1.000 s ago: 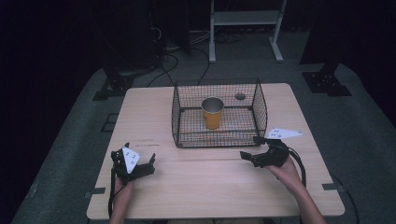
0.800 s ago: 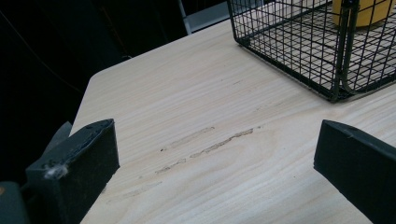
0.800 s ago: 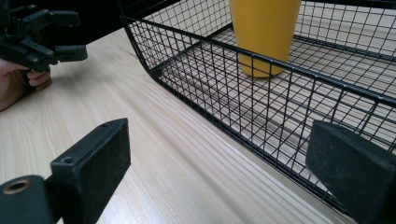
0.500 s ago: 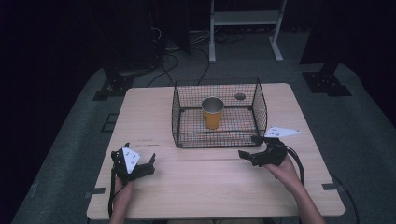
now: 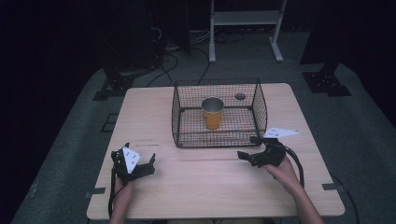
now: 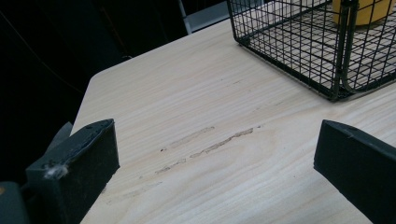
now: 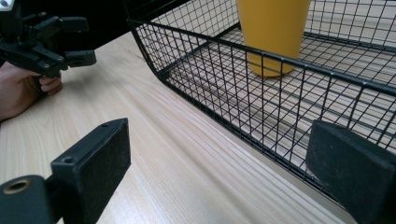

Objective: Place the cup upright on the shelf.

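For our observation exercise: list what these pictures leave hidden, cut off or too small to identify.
- Yellow cup: top cut off by the upper edge, right gripper view.
- Small dark round thing behind the wire basket: too small to identify, high view.
- Cup's inside: too dim to tell contents, high view.

No readable text, label or sign anywhere.

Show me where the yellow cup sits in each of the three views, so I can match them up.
High view: yellow cup stands upright at centre, inside the wire basket.
Left gripper view: its base shows at the top right edge, behind the basket's corner post.
Right gripper view: top centre, behind the basket's near wall.
Shared landmark: the wire basket.
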Demonstrator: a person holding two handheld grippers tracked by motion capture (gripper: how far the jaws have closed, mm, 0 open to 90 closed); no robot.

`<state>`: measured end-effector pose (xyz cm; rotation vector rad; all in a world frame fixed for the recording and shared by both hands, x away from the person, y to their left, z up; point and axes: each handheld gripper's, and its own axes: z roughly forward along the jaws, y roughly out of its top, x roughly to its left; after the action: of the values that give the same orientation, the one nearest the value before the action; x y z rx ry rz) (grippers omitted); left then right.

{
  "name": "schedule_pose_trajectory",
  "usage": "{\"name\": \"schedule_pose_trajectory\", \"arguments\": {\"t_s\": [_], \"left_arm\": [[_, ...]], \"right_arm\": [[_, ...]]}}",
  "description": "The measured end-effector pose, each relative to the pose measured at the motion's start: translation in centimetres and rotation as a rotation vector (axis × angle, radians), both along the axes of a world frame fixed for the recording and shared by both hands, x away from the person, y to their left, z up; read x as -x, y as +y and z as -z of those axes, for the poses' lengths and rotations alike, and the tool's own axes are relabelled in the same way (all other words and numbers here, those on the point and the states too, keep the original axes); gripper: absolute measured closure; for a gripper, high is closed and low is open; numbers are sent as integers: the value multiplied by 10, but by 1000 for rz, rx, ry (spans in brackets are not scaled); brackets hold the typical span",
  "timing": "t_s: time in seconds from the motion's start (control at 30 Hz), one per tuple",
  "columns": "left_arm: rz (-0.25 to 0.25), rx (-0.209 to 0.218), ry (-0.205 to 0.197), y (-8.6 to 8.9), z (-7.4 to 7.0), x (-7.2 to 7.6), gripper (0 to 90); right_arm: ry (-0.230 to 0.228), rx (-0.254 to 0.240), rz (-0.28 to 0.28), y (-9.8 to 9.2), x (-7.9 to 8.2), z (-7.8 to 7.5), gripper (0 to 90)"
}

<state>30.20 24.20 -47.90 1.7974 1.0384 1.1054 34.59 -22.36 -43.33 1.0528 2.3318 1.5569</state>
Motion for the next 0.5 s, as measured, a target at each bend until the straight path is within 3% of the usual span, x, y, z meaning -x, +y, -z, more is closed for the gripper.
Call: {"name": "schedule_pose_trajectory", "arguments": {"t_s": [0.27,0.37,0.43,0.5], "left_arm": [[6,-47,-4,-4,1,1,0],[7,-58,1,-6,1,0,0],[7,-56,7,-6,1,0,0],[4,-53,2,-5,1,0,0]], "right_arm": [[10,34,4,1,5,8,60],[16,-37,8,-6,10,8,61],[-22,-18,28,-8,12,3,61],[-27,-42,34,-11,11,-1,61]]}}
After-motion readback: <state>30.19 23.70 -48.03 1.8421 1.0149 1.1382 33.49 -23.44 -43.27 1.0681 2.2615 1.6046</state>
